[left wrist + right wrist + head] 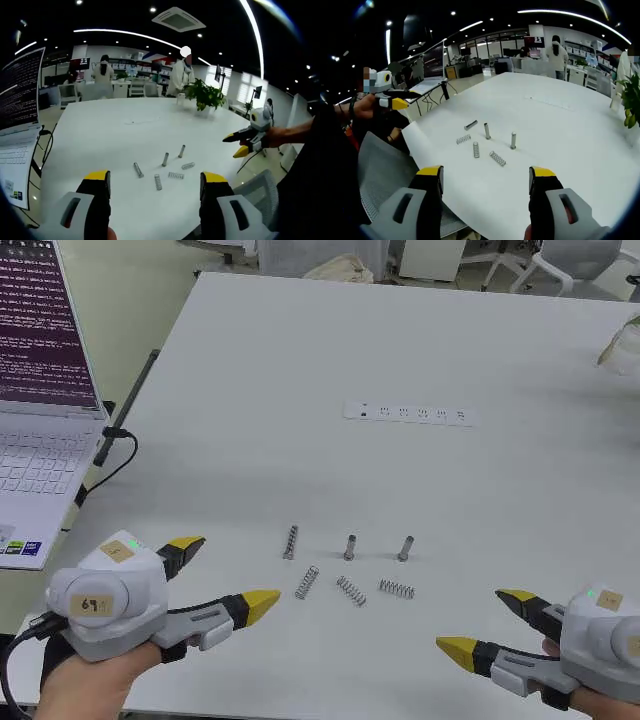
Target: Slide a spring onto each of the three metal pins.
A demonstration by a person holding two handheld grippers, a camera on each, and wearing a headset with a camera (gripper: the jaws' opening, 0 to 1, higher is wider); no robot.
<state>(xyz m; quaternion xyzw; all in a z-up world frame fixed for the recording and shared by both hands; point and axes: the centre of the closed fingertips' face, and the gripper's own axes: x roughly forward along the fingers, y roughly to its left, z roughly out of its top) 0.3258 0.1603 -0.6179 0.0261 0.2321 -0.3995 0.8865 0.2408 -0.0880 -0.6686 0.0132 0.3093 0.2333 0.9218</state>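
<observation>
Two metal pins (350, 546) (405, 548) stand upright on the white table (400, 340); a third pin (290, 542) lies tilted on its side to their left. Three loose springs (307, 582) (350, 590) (397, 588) lie just in front of them. My left gripper (228, 570) is open, low at the near left, apart from the parts. My right gripper (485, 621) is open at the near right, holding nothing. In the left gripper view the pins (165, 159) and springs (176, 175) sit ahead of the open jaws. The right gripper view shows them (487, 131) (476, 149) ahead too.
An open laptop (40, 420) sits at the left edge with a black cable (110, 470) beside it. A white power strip (410, 413) lies mid-table behind the pins. A potted plant (202, 95) stands at the far side. A grey chair (385, 185) is by the near edge.
</observation>
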